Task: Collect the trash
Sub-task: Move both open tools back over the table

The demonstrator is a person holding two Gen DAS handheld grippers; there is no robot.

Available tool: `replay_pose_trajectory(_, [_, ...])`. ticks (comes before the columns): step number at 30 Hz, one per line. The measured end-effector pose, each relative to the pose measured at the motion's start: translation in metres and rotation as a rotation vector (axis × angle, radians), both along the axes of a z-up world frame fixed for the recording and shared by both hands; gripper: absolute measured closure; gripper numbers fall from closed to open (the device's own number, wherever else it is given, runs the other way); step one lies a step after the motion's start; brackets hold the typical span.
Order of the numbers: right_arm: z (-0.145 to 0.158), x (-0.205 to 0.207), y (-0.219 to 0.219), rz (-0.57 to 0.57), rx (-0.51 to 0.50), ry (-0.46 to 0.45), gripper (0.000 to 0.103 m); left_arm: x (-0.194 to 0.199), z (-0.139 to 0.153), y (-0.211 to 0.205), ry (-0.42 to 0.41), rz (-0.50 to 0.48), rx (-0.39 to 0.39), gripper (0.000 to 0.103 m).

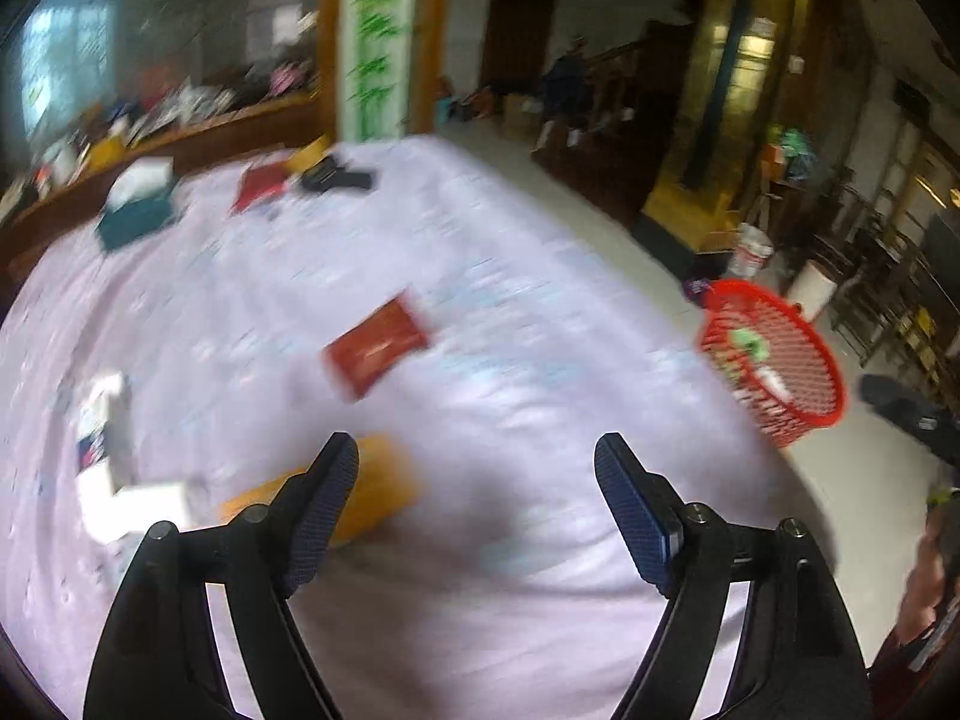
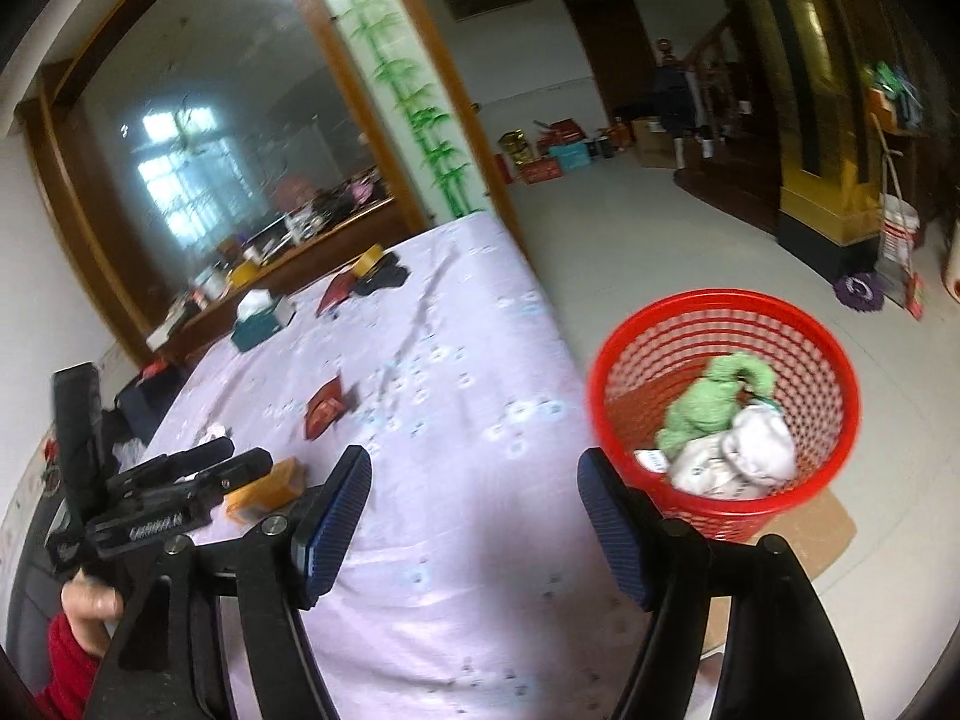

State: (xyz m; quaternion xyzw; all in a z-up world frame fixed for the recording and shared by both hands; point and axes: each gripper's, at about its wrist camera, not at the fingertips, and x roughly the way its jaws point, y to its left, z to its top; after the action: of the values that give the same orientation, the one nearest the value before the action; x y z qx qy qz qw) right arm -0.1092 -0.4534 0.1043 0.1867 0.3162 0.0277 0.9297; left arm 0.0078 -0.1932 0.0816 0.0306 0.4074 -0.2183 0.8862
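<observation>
Red mesh basket (image 2: 726, 396), lilac flower-dotted tablecloth (image 2: 456, 420), blue ribbed fingers (image 2: 336, 516).

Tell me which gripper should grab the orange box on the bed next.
Left. The orange box lies just beyond the left gripper, whose open jaws are empty. The right gripper sits nearer the red basket.

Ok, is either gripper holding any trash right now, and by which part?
Nothing is held. The left gripper and the right gripper both stand open with nothing between the pads, above the lilac tablecloth.
</observation>
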Motion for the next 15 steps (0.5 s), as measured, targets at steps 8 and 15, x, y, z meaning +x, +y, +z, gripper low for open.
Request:
replay_pose_trajectory(8, [-0.003,0.008,0.028,0.048,-0.016,0.01,0.025,0.058,-0.038,0.077,0.181,0.114,-0.049,0.023])
replay_pose_trajectory(15, [-0.004,0.008,0.039,0.071,-0.039,0.022,0.025,0.063,-0.057,0.078,0.304,0.038,-0.122,0.023])
